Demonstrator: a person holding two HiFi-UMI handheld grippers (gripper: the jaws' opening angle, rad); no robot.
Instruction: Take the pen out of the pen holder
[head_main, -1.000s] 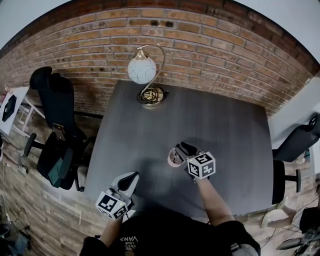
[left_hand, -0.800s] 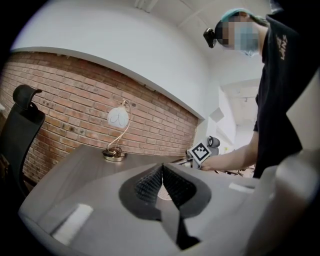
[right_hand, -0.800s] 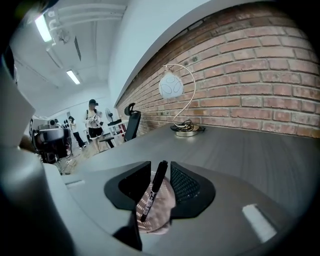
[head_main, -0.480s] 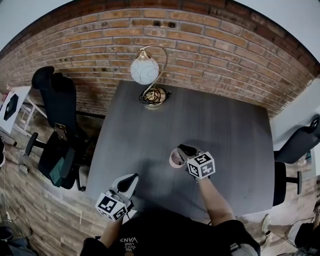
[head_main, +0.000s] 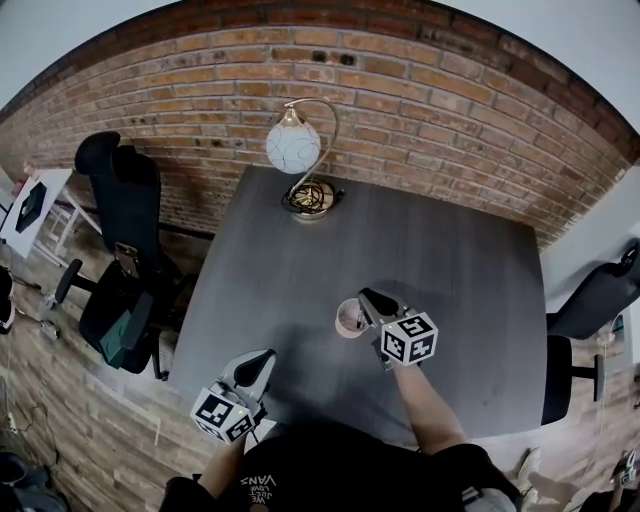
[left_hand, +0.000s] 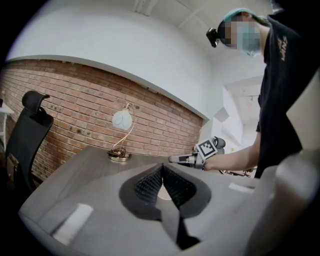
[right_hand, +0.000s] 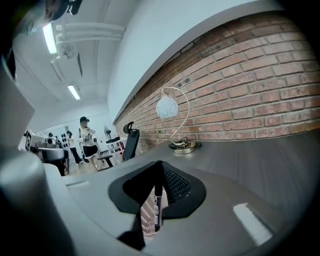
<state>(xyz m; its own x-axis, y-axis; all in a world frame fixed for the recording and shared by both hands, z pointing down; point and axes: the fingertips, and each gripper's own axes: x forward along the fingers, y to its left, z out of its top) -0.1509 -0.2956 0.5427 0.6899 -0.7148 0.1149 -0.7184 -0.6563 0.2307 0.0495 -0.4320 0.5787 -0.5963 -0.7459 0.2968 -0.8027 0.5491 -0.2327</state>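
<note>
Item one, right gripper (head_main: 372, 301): I see it over the middle of the dark grey table (head_main: 460, 250), its marker cube of black and white squares facing up. Its jaws are closing and stand narrow, with the black pen (right_hand: 157, 200) upright between the pads, gripped near its top end. Item two, the pen: it has a white label down the barrel, with print too small for me to read. Its lower end hangs in front of the pink mesh pen holder (head_main: 351, 317), and I cannot tell whether it is inside the holder. The holder stands on the table, just beside the right gripper's tips. Item three, left gripper (head_main: 258, 362): it is at the near edge of the table, well apart from the holder, with its jaws together at the tips and nothing between them. Item four, a lamp (head_main: 295, 148) with a white globe shade on a curved gold stem, at the far edge of the table with a cable coiled on its base. Item five, a black office chair (head_main: 118, 225) left of the table, against the red brick wall (head_main: 430, 90). Item six, my operator's black shirt (head_main: 300, 470): the white print reads "VANS" upside down in the head view, and the smaller lines under it are not legible.
</note>
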